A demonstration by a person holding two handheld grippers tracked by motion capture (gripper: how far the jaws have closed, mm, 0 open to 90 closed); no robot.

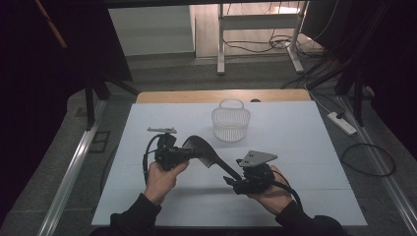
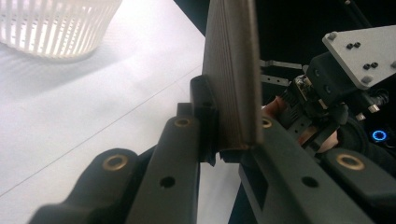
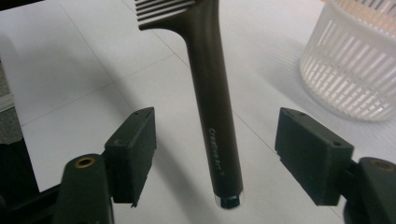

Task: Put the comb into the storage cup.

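- While the left gripper [image 1: 183, 153] squeezes the toothed end of the dark comb [image 1: 209, 153] between its jaws, the comb stays up off the white table [image 1: 295, 147].
- From the left gripper view, the comb [image 2: 232, 70] stands up between the two black jaws, and the pads press on it from both sides.
- Its handle points over to the right gripper [image 1: 231, 181], as the high view shows.
- From the right gripper view, the handle [image 3: 217, 121] runs down the middle between the right gripper [image 3: 224, 156] jaws.
- Those jaws stand wide apart, with a gap on each side of the handle. They do not touch it, so the right gripper has let go.
- The comb is dark, smooth and a bit shiny. Its handle is long and round, with small pale letters near the end.
- Its teeth are thin and straight, packed close in a row.
- A small white basket [image 1: 230, 121] sits on the table beyond the comb, well apart from it. It is round, with thin ribs, slits in its wall and a loop handle on top.
- The table top is flat, pale and plain, with faint lines across it.
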